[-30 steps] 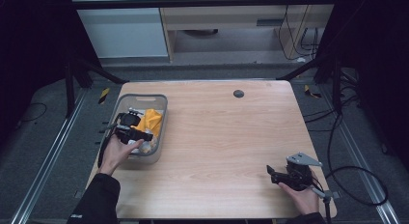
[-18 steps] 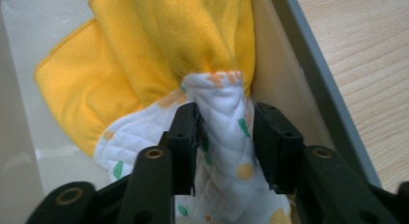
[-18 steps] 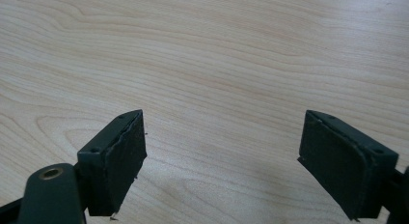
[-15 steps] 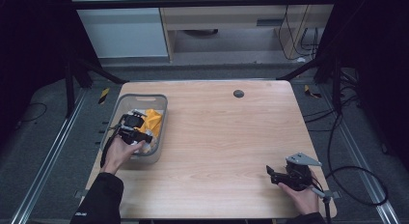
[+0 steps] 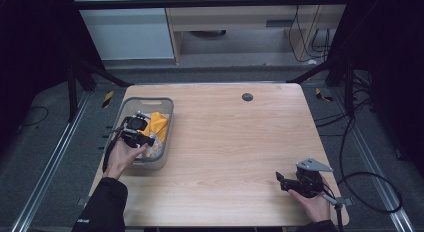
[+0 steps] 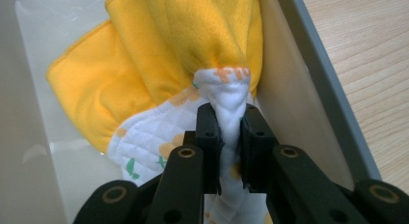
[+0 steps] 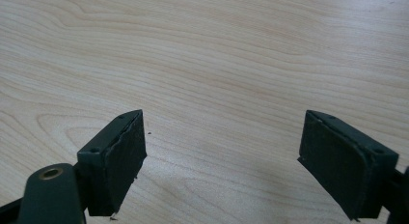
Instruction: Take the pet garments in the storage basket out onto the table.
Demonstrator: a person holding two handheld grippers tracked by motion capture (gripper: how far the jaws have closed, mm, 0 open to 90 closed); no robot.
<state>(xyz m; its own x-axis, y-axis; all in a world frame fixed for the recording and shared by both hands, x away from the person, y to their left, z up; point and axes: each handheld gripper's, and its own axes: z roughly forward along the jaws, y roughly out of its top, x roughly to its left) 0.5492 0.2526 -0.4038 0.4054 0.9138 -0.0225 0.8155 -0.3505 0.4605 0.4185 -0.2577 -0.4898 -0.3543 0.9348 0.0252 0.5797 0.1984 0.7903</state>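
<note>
With your left gripper (image 6: pixel 226 137) just closed on the cloth (image 6: pixel 183 60) in the bin (image 5: pixel 165 142) and your right gripper (image 7: pixel 222 156) wide open, empty, lift the cloth straight out next.

Cloth (image 6: pixel 159 55) in my left tool (image 6: pixel 230 137): yellow-orange one side, other side white w/ orange + green print. Bin (image 5: pixel 167 123) grey, translucent. Tabletop (image 5: pixel 240 142) light wood grain. Both tools black.
</note>
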